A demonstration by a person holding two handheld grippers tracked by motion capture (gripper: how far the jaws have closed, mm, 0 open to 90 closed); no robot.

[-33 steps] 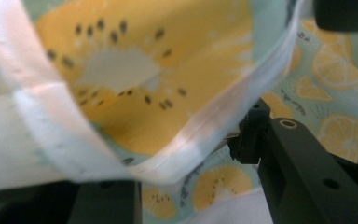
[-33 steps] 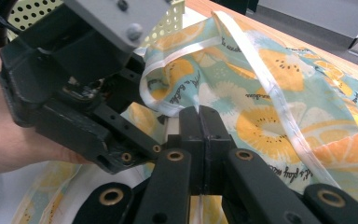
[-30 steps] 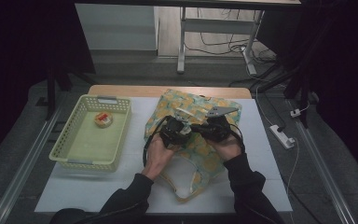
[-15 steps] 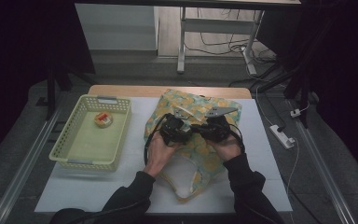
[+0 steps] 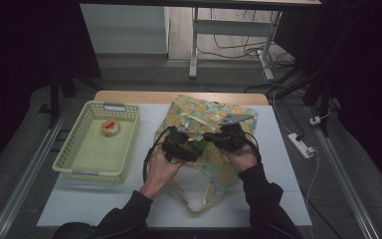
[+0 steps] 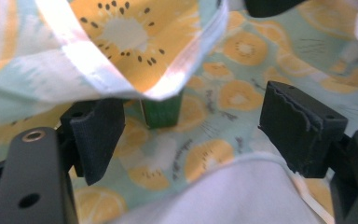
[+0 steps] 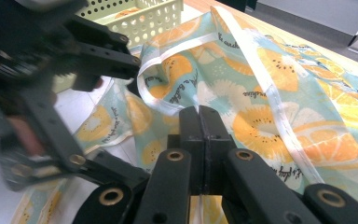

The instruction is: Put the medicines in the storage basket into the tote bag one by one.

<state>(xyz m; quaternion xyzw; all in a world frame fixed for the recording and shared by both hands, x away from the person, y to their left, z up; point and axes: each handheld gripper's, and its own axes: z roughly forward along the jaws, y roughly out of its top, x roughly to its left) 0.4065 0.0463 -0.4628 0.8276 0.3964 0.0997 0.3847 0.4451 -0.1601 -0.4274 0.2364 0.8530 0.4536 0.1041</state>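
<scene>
Cloth bag point(image 5: 214, 149) with a fruit print lies flat in the middle of the bench point(image 5: 288, 169) from above, your left gripper point(image 5: 186, 145) and right gripper point(image 5: 218, 138) meeting over it, a basket point(image 5: 74, 172) off to the left.

Your left gripper view has the fingers point(image 6: 98, 135) apart, having just been opening, nothing pinched; a green block point(image 6: 161, 112) sits beyond them under a raised white hem point(image 6: 186, 74).

Your right gripper view has the fingers point(image 7: 199, 144) closed flat together over the bag point(image 7: 270, 107); whether fabric is caught you cannot tell. The bag looks light, soft and floppy, so take it by the stitched hem or strap point(image 7: 261, 84).
</scene>
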